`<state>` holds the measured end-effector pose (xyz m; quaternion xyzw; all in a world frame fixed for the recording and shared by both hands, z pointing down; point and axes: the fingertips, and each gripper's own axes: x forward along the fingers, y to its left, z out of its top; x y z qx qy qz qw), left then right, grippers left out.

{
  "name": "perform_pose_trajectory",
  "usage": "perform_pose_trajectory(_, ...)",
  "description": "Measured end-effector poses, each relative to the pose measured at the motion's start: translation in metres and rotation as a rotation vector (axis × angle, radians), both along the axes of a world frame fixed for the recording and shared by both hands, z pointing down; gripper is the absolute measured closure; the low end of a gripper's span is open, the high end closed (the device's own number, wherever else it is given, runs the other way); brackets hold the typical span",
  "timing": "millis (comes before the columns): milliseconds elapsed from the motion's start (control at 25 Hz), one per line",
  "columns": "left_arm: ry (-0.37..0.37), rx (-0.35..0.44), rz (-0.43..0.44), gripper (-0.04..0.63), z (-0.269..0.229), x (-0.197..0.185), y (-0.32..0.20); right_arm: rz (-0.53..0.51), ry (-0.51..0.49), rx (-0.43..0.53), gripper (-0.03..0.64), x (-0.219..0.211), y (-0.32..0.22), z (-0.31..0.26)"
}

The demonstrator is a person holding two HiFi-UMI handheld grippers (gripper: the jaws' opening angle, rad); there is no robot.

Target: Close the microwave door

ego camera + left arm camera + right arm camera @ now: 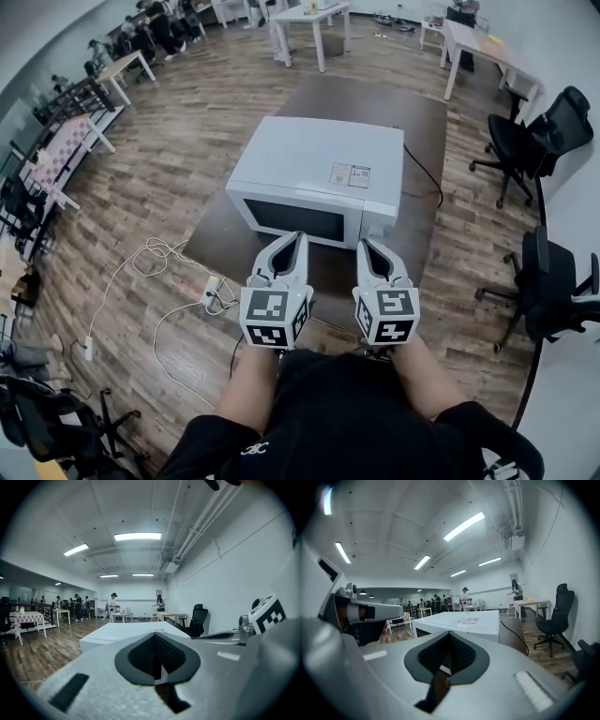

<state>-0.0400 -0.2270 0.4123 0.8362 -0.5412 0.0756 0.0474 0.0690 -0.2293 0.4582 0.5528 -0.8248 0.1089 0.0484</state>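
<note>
Probably the door [295, 222] is swinging lightly, hard and smooth, so a flat push on its front is suiting it. It is looking shut already. The microwave [319, 173] is sitting on the table [375, 103] just ahead of the left gripper [301, 236] and right gripper [362, 244], both pinching shut on nothing.

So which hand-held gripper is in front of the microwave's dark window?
The left hand-held gripper: it faces the dark window; the right hand-held gripper faces the white end of the microwave.
</note>
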Motion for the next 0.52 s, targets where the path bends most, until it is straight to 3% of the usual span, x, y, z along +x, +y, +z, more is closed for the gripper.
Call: perform_pose_trajectory(520,-0.008,-0.018,0.0,0.586,0.0053,0.0001,0.0005,-0.014,0.004,-0.009,0.611,-0.0036,-0.0002,0.0025)
